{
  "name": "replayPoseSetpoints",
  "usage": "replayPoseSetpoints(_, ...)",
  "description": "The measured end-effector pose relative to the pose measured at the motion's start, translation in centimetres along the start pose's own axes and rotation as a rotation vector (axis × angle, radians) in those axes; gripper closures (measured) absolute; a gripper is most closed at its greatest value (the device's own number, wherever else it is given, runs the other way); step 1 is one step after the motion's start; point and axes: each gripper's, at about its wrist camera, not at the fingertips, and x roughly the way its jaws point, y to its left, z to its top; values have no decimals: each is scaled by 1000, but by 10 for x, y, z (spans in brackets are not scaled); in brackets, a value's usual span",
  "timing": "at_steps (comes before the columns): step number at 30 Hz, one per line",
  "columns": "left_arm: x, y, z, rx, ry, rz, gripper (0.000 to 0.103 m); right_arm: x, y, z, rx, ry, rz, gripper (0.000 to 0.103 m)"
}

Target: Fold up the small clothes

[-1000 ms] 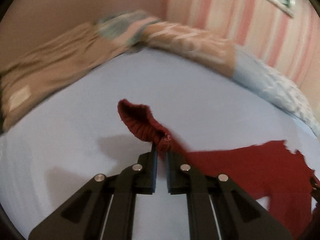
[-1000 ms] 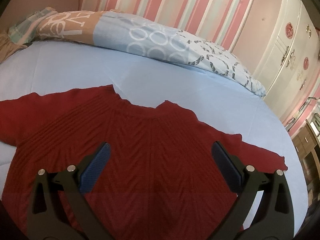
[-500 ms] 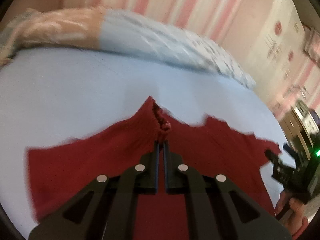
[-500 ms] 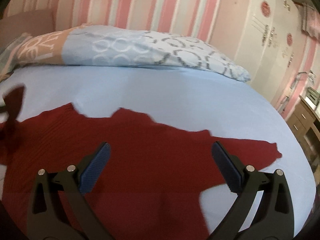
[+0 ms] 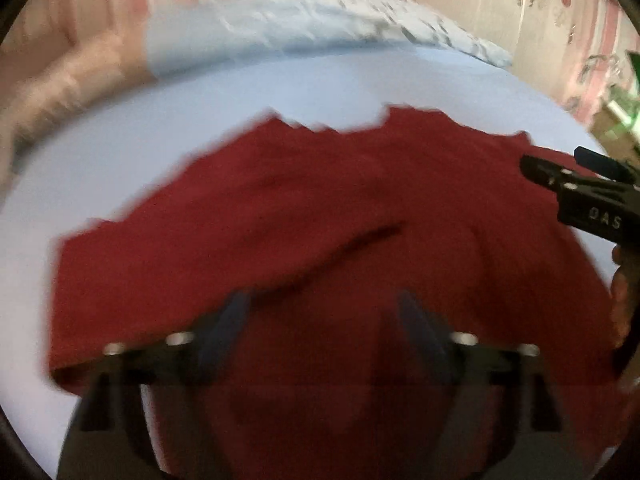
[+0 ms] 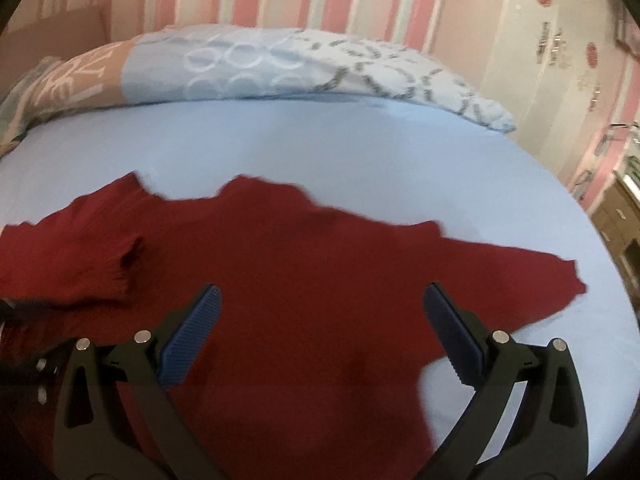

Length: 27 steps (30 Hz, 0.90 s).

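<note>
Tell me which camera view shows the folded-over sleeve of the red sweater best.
The right wrist view: the folded-over sleeve lies sharp on the red sweater, cuff visible. The left wrist view is blurred; there the sleeve shows only as a ridge.

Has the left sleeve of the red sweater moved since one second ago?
Yes. The left sleeve now lies folded across the sweater body, no longer stretched toward the pillows.

Matt ribbed knit sweater [image 6: 320, 280] on smooth cloth sheet [image 6: 320, 148].
</note>
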Motion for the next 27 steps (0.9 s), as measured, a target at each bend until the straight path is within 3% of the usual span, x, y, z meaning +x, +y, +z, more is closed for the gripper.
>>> replayPoseSetpoints(4,-10,26,-1,-61,-56,66,21,12,39,3,-34,15,98,3)
replayPoseSetpoints(9,-9,86,4,-272,-55,58,21,25,78,9,-83,25,163,4)
replayPoseSetpoints(12,-9,95,4,-306,-46,53,21,38,88,13,-81,64,195,13)
replayPoseSetpoints(14,-10,93,3,-292,-44,67,21,45,90,14,-78,94,198,35)
replayPoseSetpoints(18,-9,86,3,-270,-42,80,21,52,96,9,-76,145,253,65)
replayPoseSetpoints(20,-9,85,4,-264,-42,86,21,50,101,8,-100,146,263,95)
replayPoseSetpoints(21,-8,85,4,-263,-42,87,21,49,103,8,-108,144,260,103)
replayPoseSetpoints(27,-6,87,6,-268,-43,96,21,38,89,16,-95,94,266,103)
